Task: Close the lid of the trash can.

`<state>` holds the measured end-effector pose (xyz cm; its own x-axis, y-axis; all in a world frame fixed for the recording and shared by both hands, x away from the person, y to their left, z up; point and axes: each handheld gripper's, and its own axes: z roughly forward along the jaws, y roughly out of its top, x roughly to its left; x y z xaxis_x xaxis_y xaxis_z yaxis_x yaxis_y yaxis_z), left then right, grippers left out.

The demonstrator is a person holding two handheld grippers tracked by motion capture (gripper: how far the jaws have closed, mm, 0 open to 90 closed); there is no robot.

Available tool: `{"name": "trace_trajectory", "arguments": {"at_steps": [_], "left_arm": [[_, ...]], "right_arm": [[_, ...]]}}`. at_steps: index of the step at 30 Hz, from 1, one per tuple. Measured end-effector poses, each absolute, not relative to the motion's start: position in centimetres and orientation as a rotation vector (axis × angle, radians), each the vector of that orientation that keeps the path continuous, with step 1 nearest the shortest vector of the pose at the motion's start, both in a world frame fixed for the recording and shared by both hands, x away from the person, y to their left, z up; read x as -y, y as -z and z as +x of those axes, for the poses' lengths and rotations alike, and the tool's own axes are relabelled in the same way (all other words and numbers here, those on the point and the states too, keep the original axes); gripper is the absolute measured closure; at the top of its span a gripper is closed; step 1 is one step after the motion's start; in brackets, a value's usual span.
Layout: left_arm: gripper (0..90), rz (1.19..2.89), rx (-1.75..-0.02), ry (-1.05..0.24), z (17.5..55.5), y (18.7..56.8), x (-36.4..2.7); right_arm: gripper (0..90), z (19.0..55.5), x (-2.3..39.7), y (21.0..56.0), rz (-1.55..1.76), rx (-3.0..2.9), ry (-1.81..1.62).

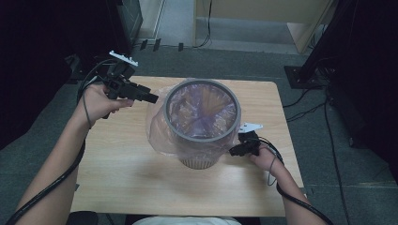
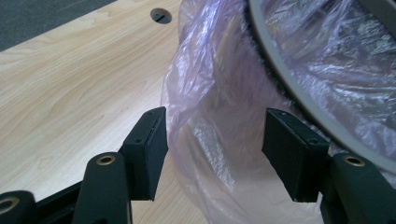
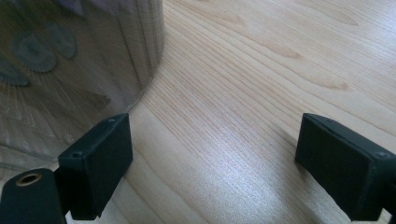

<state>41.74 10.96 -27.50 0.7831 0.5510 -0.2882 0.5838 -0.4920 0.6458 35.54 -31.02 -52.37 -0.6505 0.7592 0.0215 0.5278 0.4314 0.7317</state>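
Left gripper view, left tongs spread around loose bag (bin base cut off), right tongs spread over table.

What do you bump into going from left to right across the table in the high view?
left gripper → plastic bag bulging out → grey-rimmed bin → right gripper

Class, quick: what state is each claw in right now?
Left claw: open, loose bag plastic between its jaws, not pinched.
Right claw: open, holding nothing, beside the bin.
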Motion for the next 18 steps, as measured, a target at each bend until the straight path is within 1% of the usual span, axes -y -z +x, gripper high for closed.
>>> {"name": "trace_trajectory", "arguments": {"at_steps": [18], "left_arm": [[39.4,2.188,-0.87,0.054,41.4,29.7,-12.1]], "right_arm": [[10.7,35.5,31.0,52.4,1.113,-2.373,-1.047]]}}
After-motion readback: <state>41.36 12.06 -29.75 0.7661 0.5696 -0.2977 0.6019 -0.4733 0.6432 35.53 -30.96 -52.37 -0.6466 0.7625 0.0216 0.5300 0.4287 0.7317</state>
